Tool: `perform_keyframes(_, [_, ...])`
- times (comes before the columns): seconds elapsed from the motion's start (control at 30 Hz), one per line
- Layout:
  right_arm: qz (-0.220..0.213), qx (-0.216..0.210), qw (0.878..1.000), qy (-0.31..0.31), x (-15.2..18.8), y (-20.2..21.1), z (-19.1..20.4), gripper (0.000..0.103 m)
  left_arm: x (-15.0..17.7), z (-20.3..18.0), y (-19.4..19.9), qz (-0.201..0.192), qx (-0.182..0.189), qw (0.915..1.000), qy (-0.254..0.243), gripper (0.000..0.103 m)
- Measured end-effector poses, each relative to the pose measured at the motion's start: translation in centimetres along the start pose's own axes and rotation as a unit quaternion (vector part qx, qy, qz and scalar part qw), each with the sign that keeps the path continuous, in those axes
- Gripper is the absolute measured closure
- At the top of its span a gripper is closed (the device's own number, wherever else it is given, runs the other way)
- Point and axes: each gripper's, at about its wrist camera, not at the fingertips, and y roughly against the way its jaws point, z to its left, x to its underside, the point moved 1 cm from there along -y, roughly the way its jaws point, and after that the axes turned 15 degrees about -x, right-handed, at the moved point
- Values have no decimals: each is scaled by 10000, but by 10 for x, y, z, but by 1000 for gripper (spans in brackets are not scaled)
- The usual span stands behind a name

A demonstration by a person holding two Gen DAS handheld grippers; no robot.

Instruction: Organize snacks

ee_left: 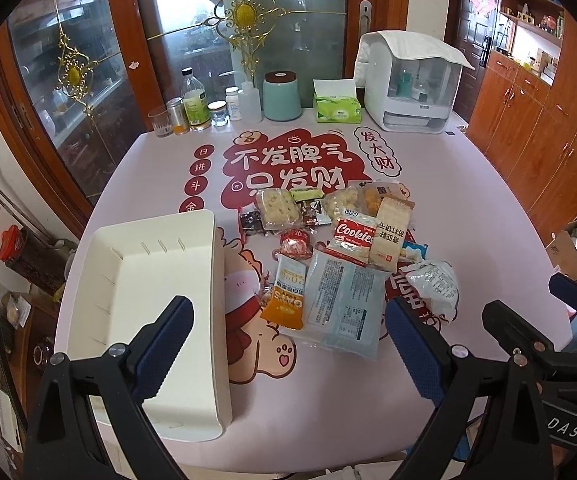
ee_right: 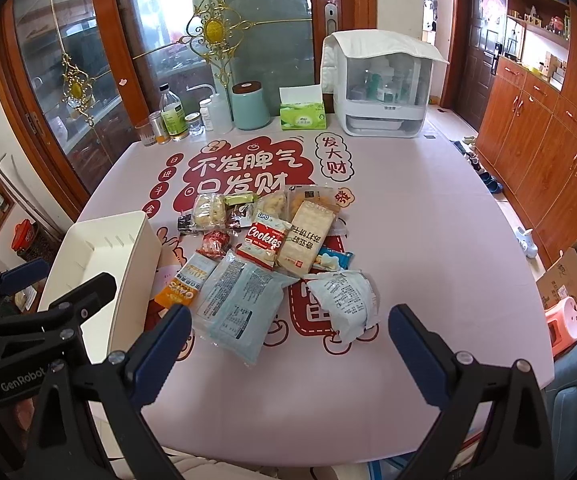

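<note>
No snack had yet been taken up; the step in hand was judged to be the opening one, with both tools held above the near edge of the table (ee_left: 468, 200) before a first pick. The left gripper (ee_left: 288, 344) was seen with its jaws spread wide and nothing between them, poised over the near right corner of the white bin (ee_left: 100, 264), which stood empty at the left of the table. The right gripper (ee_right: 288, 344) was likewise seen released, its blue pads (ee_right: 168, 344) well apart and bare. The snacks were found heaped at the middle of the table, just beside the bin: a large pale blue packet (ee_right: 236, 304) nearest, an orange-ended sachet (ee_right: 184, 284) lying close to the bin's wall, a crumpled white bag (ee_right: 344, 300) to the right, and a Cookies pack (ee_right: 264, 240) and a cracker pack (ee_right: 304, 240) behind. The next move was judged to call for one gripper to be lowered onto a near packet, closed on an edge, and carried left over the bin's rim.
</note>
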Motion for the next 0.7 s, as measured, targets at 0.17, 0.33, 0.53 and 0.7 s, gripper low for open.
perform_keyframes(0.17, [-2, 5, 10000, 22, -1, -1, 1, 3, -2, 1, 2, -78, 16, 10000, 28, 8])
perform_keyframes(0.33, [-44, 1, 10000, 79, -5, -2, 1, 3, -5, 3, 3, -137, 103, 9998, 74, 8])
perform_keyframes(0.53, [-139, -27, 9997, 197, -11, 2, 1, 5, -9, 3, 4, -203, 217, 9995, 115, 8])
perform_keyframes(0.7, [-239, -37, 9994, 263, -16, 5, 1, 8, -13, -1, 10, -379, 197, 9990, 91, 8])
